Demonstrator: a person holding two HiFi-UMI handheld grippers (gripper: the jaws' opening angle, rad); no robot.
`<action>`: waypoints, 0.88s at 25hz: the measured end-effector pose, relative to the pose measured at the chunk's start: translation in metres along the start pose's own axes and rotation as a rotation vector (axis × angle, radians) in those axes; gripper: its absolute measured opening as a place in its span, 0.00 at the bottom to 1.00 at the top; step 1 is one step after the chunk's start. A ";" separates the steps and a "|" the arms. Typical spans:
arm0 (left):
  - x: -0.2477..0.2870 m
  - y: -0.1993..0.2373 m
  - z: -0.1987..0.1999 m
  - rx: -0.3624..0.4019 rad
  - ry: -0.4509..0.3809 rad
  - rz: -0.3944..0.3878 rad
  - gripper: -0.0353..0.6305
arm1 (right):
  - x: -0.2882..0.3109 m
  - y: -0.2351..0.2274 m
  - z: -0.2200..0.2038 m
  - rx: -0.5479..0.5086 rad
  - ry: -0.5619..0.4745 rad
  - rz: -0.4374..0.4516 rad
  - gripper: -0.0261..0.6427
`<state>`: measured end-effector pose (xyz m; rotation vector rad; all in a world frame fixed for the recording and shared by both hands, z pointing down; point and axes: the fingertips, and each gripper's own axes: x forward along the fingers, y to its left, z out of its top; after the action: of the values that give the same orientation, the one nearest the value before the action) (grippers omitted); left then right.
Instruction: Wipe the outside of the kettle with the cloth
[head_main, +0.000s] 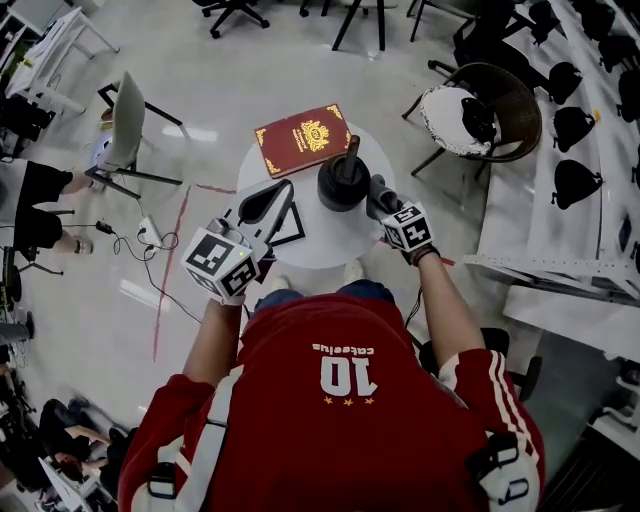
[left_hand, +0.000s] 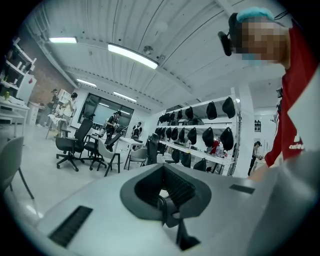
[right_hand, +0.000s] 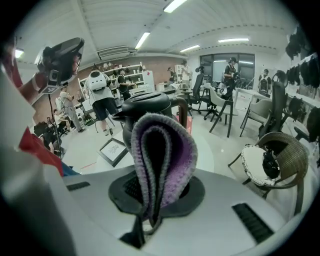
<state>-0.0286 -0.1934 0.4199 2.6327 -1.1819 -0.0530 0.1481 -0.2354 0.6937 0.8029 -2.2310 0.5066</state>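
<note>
A red book (head_main: 302, 139) with a gold emblem lies flat at the far edge of the round white tabletop (head_main: 320, 245). Nearer lies a black-framed picture (right_hand: 113, 150). To the right of the tabletop stands a wicker chair (head_main: 518, 108) with a white cushion (head_main: 445, 118) and a dark object on the seat. A grey chair (head_main: 127, 122) stands to the left, near a red line (head_main: 170, 268) and a cable (head_main: 150, 255) on the floor. Shelves (head_main: 600, 120) on the right carry rows of black rounded items. Black office chairs (left_hand: 72, 145) stand further off under long ceiling lights (left_hand: 132, 55).
</note>
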 end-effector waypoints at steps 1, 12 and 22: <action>-0.002 0.001 0.000 -0.001 0.000 -0.009 0.06 | 0.001 0.002 -0.002 0.011 0.004 -0.006 0.10; -0.030 0.021 0.002 -0.003 0.018 -0.094 0.06 | 0.009 0.041 -0.011 0.121 0.009 -0.063 0.11; -0.053 0.040 0.002 -0.002 0.035 -0.163 0.06 | 0.024 0.079 -0.006 0.190 0.003 -0.096 0.11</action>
<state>-0.0935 -0.1801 0.4240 2.7112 -0.9541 -0.0381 0.0847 -0.1840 0.7052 1.0008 -2.1523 0.6799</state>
